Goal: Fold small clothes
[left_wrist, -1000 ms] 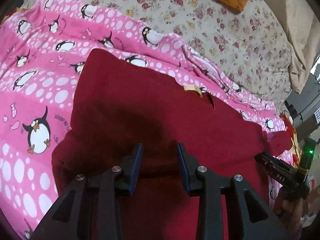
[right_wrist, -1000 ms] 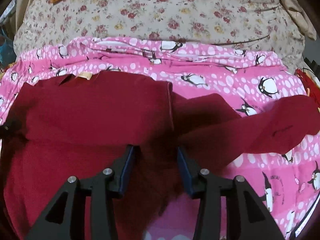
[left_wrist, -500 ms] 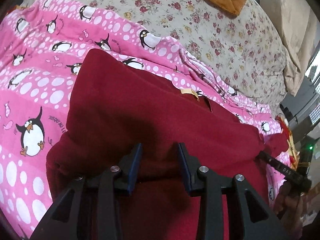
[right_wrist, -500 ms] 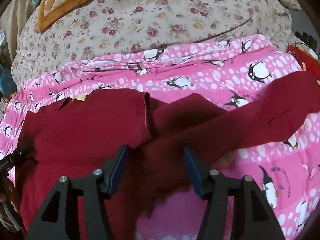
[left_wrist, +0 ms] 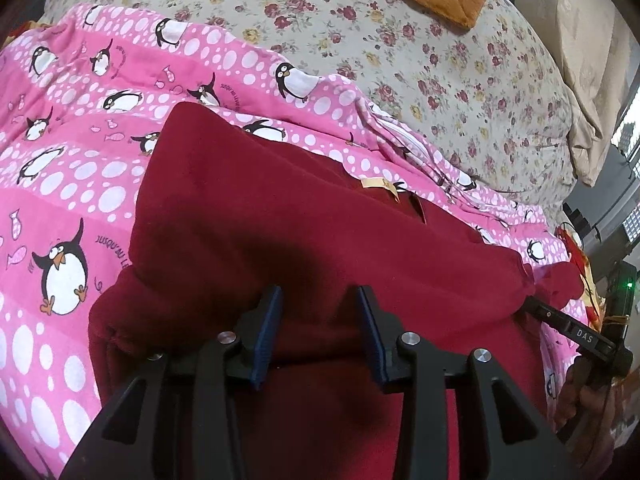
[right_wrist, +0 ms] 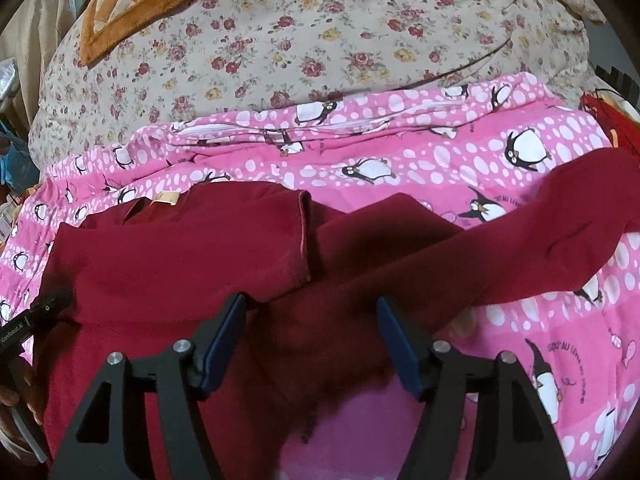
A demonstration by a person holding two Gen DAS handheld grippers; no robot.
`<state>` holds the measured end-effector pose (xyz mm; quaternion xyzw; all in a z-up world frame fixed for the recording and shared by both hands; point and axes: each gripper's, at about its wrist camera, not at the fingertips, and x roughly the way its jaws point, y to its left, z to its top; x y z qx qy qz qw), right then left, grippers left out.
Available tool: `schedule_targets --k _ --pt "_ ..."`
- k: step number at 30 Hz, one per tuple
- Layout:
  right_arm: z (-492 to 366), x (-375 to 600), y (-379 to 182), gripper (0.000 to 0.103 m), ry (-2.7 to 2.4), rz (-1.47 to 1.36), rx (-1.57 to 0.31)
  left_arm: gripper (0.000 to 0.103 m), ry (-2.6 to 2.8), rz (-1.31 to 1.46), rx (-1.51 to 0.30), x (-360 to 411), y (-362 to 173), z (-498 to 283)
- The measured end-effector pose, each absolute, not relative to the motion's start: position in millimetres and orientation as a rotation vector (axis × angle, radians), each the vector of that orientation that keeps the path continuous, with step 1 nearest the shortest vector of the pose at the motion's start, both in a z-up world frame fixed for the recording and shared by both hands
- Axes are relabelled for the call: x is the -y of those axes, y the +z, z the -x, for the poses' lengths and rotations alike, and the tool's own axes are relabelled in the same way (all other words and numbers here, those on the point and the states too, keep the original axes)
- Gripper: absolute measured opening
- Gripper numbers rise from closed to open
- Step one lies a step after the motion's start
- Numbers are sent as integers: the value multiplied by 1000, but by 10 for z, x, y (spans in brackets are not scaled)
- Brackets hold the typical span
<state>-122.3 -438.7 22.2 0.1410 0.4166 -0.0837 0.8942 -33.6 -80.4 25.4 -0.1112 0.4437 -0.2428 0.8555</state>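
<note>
a soft dark red long-sleeved top [left_wrist: 304, 216] spread on a pink blanket with white dots and penguins [left_wrist: 72, 184]. the same dark red top [right_wrist: 176, 256] seen from the other side, lying on the pink penguin blanket [right_wrist: 440, 160].

left gripper [left_wrist: 320, 320] down low over the near part of the top, blue pads [left_wrist: 267, 332] apart, red cloth showing in the gap. nothing pinched. open fingers, close to the cloth; hard to tell if touching.

right gripper [right_wrist: 310, 338] over the top's right side, blue pads [right_wrist: 224, 340] wide apart, nothing squeezed between them. one long red sleeve [right_wrist: 520, 248] stretched out to the right across the blanket, its end up near the picture's right edge. a small tan tag [left_wrist: 378, 184] at the far edge of the top, by the neck.

right gripper [left_wrist: 532, 306] also seen from the left wrist camera, at the far right edge of the top, black tips right at the cloth. left gripper [right_wrist: 60, 298] seen in the right wrist view at the top's left edge.

behind the blanket, a cream quilt with small red flowers [right_wrist: 320, 40]. on it, an orange and cream checked cushion [right_wrist: 132, 12].
</note>
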Motion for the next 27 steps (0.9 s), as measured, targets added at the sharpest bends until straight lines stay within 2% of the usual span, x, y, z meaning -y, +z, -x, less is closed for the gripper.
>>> schedule_targets --k 27 --pt "1199 4390 210 73 -170 -293 -871 19 -509 232 -932 811 257 335"
